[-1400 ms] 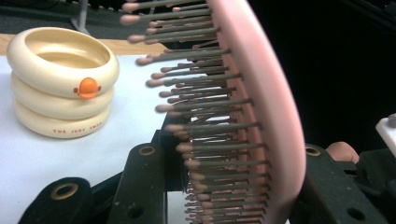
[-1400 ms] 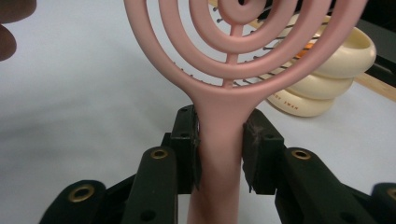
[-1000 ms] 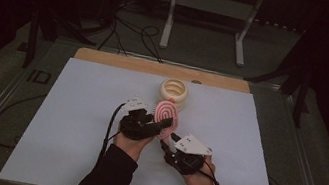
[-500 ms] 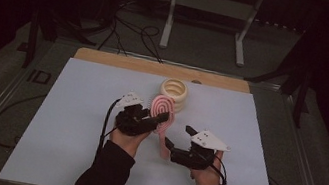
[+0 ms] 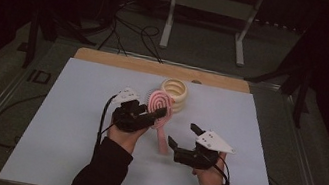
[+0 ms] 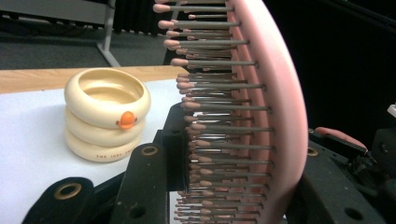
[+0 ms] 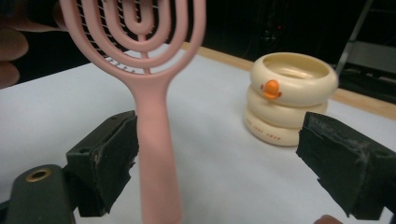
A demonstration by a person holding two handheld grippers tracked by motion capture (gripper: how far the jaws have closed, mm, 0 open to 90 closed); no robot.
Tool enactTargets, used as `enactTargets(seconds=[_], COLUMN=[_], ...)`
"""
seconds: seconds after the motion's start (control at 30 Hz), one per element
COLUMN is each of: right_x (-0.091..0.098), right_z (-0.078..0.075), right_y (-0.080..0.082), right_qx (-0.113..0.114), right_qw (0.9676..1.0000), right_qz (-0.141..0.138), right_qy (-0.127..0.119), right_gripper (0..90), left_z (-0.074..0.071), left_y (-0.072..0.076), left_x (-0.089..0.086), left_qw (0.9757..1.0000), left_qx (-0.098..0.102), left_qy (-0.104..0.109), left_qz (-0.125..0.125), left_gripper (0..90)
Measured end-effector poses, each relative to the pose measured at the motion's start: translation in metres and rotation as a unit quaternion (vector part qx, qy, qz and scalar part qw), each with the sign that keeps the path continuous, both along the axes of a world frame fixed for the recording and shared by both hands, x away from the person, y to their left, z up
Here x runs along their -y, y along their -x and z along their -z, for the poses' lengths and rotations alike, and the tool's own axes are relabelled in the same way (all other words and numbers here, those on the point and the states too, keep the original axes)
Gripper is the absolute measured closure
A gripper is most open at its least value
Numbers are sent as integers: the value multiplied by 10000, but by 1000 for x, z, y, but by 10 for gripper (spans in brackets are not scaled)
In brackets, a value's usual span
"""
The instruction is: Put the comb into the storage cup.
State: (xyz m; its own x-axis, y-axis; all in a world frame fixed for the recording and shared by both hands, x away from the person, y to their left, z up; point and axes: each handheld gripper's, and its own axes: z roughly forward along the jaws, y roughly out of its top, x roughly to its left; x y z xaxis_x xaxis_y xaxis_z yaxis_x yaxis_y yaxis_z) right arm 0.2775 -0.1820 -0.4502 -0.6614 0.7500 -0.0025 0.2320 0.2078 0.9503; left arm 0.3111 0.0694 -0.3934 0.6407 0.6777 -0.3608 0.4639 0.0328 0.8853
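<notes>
Right gripper jaws wide, just been opening, pink hairbrush handle between them beside one jaw, unpinched. Left gripper beyond, clamped on the brush head, holding it upright. Cream stacked-ring holder farther back on white table.

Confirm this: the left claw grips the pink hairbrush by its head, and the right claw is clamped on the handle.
One detail is wrong. The right claw is open: in the right gripper view its jaws stand wide, not pressing on the handle. The left claw does grip the pink hairbrush by its head.
</notes>
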Motion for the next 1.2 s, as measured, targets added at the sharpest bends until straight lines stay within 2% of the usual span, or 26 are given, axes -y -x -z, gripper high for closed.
enactTargets(seconds=[0.17,0.37,0.5,0.8,0.93,1.2], right_x=[8,16,22,32,40,48], right_z=[-1,-3,-4,-6,-6,-6], right_y=[-2,-3,-3,-3,-3,-3], right_qx=[-20,-39,-52,1,3,65], right_qw=[9999,9991,9988,9985,9981,9984], right_qz=[128,408,493,545,610,564], right_qy=[0,73,33,-10,-115,-85], right_gripper=[137,93,87,82,82,83], left_z=[-5,-11,-14,-17,-19,-23], left_y=[-2,-3,-4,-7,-8,-11], left_x=[-4,-7,-9,-14,-16,-17], left_qw=[10000,9999,9998,9998,9997,9997], left_qx=[36,112,143,158,182,199], left_qy=[20,5,0,9,1,-10], left_qz=[-48,-80,-98,-143,-155,-154], left_gripper=[649,649,649,649,649,649])
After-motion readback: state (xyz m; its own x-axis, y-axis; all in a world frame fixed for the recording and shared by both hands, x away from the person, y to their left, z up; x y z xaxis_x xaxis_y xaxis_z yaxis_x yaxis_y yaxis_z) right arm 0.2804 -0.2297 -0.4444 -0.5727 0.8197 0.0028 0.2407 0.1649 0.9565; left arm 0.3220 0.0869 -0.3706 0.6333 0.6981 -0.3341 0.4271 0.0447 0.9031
